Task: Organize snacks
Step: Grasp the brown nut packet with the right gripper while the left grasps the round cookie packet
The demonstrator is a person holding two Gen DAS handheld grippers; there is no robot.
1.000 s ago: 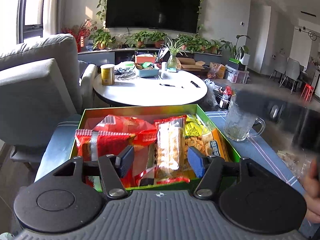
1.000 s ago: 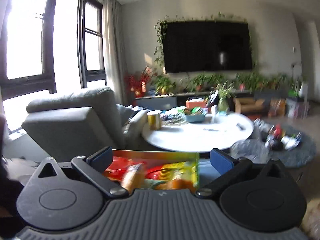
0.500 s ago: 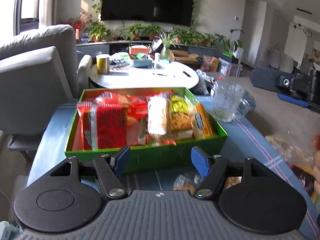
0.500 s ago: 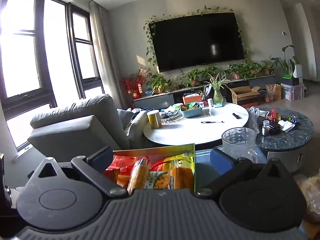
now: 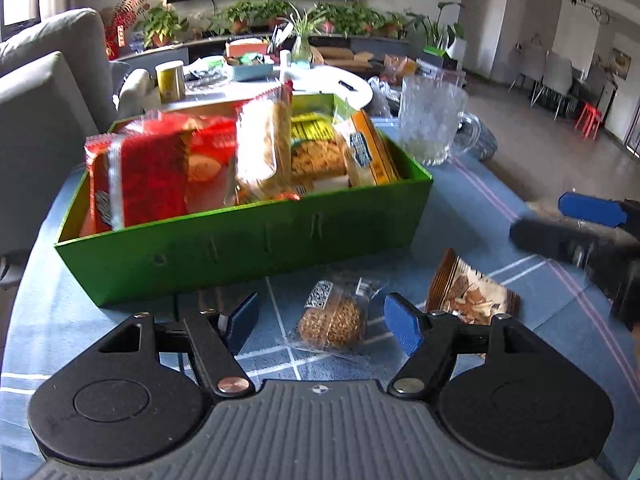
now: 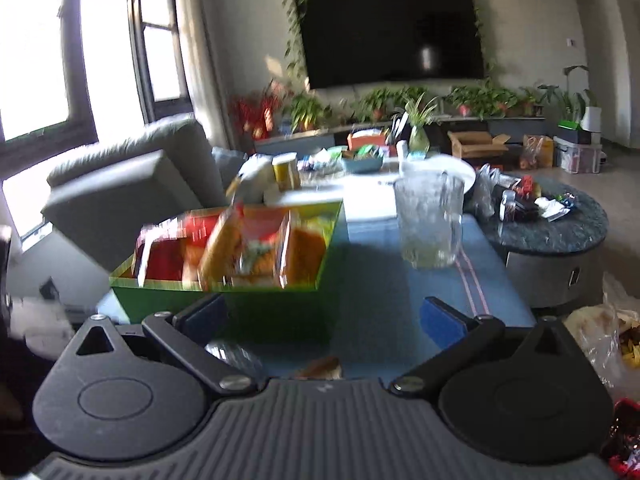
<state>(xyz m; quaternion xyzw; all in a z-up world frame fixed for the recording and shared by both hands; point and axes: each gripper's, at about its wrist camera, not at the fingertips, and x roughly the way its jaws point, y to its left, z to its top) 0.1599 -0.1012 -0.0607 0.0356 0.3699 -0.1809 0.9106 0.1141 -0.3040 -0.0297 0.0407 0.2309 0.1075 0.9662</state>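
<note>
1. The left gripper (image 5: 321, 316) has its jaws spread wide, holding nothing; a wrapped round cracker packet (image 5: 334, 318) lies between its fingers on the blue cloth (image 5: 472, 216).
2. At 2 o'clock lies a brown snack bag (image 5: 470, 294).
3. At 12 o'clock stands the green box (image 5: 248, 240), full of snacks.
4. The right gripper (image 6: 324, 320) is wide open, empty.

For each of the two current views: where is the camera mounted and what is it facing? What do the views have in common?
Left wrist: sits on the left gripper, angled down over the tablecloth at two loose snack packets before the green box; its open fingers show, and the right gripper enters at the right edge.
Right wrist: sits on the right gripper, facing the room more level, blurred; its open fingers show.
Shared: the green box, the glass mug, the round white table and the TV.
</note>
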